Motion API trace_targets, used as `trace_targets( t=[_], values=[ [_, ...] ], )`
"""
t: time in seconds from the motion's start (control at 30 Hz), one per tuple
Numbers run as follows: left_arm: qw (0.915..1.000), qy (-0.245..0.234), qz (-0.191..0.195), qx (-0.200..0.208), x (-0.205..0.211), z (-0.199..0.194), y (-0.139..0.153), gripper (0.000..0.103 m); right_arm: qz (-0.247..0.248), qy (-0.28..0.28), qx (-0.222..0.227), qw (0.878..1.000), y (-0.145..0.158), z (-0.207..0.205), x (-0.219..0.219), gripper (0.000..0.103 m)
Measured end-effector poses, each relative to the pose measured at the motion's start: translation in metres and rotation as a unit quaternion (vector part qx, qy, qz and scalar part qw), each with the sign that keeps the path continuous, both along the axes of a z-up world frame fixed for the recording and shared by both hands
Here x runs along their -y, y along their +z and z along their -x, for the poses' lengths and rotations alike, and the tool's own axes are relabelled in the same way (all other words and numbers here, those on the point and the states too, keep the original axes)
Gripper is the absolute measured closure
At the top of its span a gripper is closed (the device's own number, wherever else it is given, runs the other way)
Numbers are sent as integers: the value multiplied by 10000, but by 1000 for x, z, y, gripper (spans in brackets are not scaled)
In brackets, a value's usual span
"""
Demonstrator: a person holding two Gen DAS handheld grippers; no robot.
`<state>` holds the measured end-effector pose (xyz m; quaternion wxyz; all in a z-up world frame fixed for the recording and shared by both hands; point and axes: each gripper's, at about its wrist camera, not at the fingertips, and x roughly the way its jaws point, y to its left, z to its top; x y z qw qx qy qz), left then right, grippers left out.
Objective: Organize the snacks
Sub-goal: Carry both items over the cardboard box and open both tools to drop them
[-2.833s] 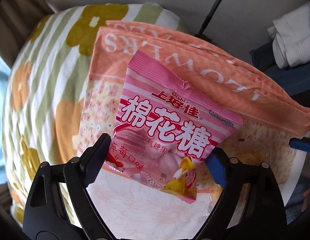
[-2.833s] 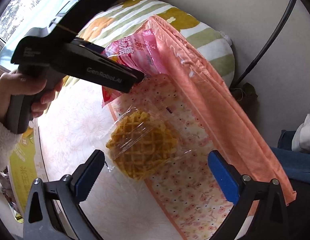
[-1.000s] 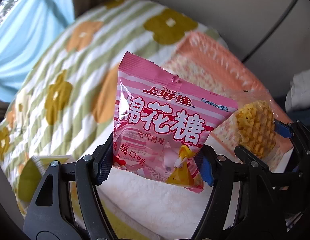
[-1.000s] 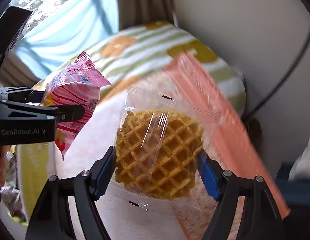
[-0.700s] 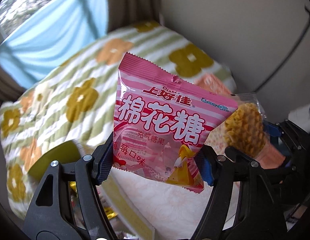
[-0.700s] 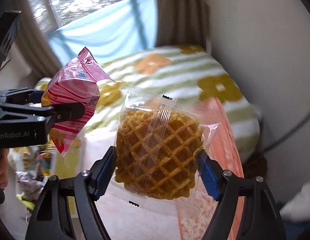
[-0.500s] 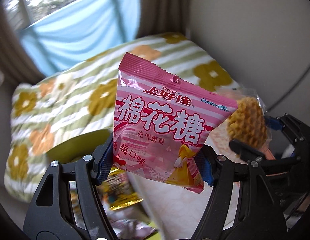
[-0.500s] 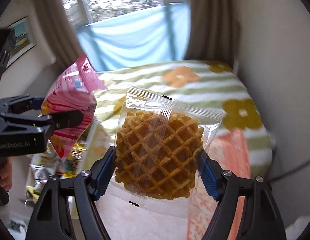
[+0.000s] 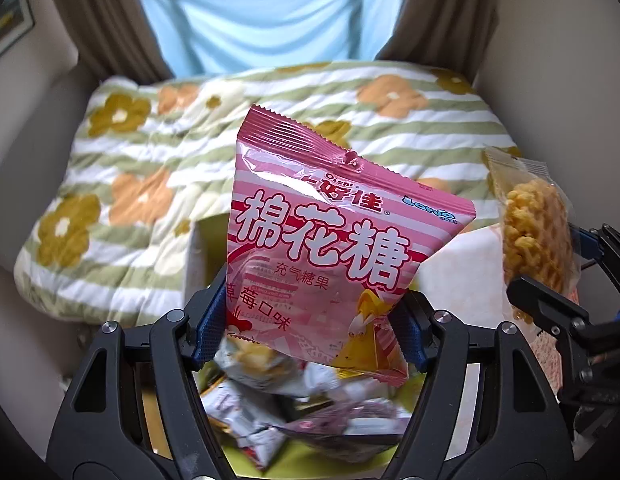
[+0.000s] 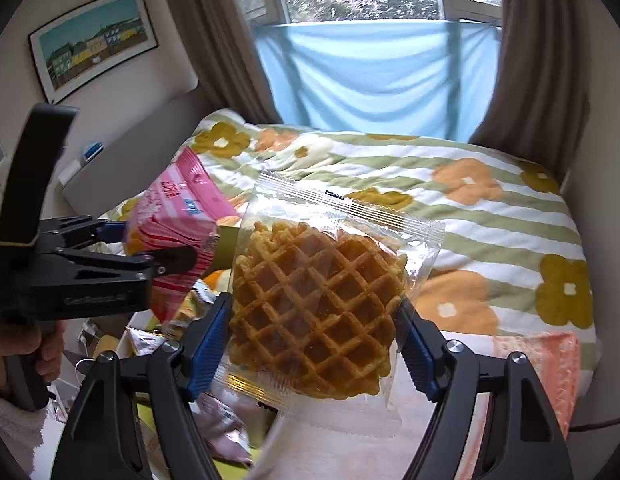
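Note:
My left gripper [image 9: 308, 330] is shut on a pink marshmallow bag [image 9: 334, 248], which stands upright between the blue pads, lifted in the air. The same pink marshmallow bag [image 10: 178, 220] shows at the left of the right wrist view, in the left gripper [image 10: 150, 248]. A clear-wrapped waffle [image 10: 316, 312] is pinched between the pads of my right gripper [image 10: 310, 344]. From the left wrist view the waffle [image 9: 534, 240] appears edge-on at the right, in the right gripper [image 9: 558, 276]. Below the pink bag lies a heap of several snack packets [image 9: 306, 412], blurred.
A striped quilt with flowers [image 10: 490, 216] covers the bed behind. A blue cloth [image 10: 370, 76] and brown curtains hang at the window. A white-topped surface [image 9: 462, 280] and an orange bag [image 10: 550, 356] lie to the right. A person's hand [image 10: 26, 348] grips the left handle.
Both grippers picked up their snacks from the orange bag, rose and swung left toward the window. The snack heap has come into view below.

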<state>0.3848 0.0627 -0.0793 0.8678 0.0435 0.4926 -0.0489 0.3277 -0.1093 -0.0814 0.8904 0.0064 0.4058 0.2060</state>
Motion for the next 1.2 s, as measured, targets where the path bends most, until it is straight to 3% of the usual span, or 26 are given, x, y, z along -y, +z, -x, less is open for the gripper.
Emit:
trace_targets(
  t=[0.17, 0.37, 0.4, 0.43, 0.47, 0.6, 0.73, 0.93, 1.07, 1.17, 1.2],
  values=[
    [9994, 5, 136, -326, -33, -19, -20, 35, 2, -29, -156, 9999, -9, -16, -30, 30],
    [9972, -433, 349, -499, -47, -39, -36, 31, 12, -363, -362, 9987, -23, -28, -51, 30],
    [9969, -502, 355, -483, -49, -41, -37, 25, 25, -412, -379, 9984, -24, -28, -53, 30],
    [9972, -527, 308, -437, -50, -41, -37, 8, 48, -464, -404, 9981, -26, -30, -54, 30],
    [9976, -536, 233, -376, -52, -41, -37, 0, 71, -519, -433, 9977, -28, -29, -56, 30],
    [9986, -410, 259, -216, -68, -33, -35, 0, 172, -637, -563, 9962, -34, -25, -58, 30],
    [9982, 6, 584, -125, -93, -10, -36, 0, 288, -674, -500, 9961, -34, -18, -59, 30],
    [9973, 461, 555, 128, -111, 33, -34, 0, 288, -452, -614, 9967, -34, -3, -68, 30],
    [9970, 529, 565, 85, -114, 45, -38, 0, 461, -284, -575, 9969, -37, 0, -80, 29],
    [9971, 531, 523, 118, -116, 51, -40, 0, 483, -270, -605, 9966, -44, -5, -86, 23],
    [9973, 522, 504, 149, -117, 53, -40, 0, 459, -292, -506, 9972, -46, -7, -87, 11]
  ],
)
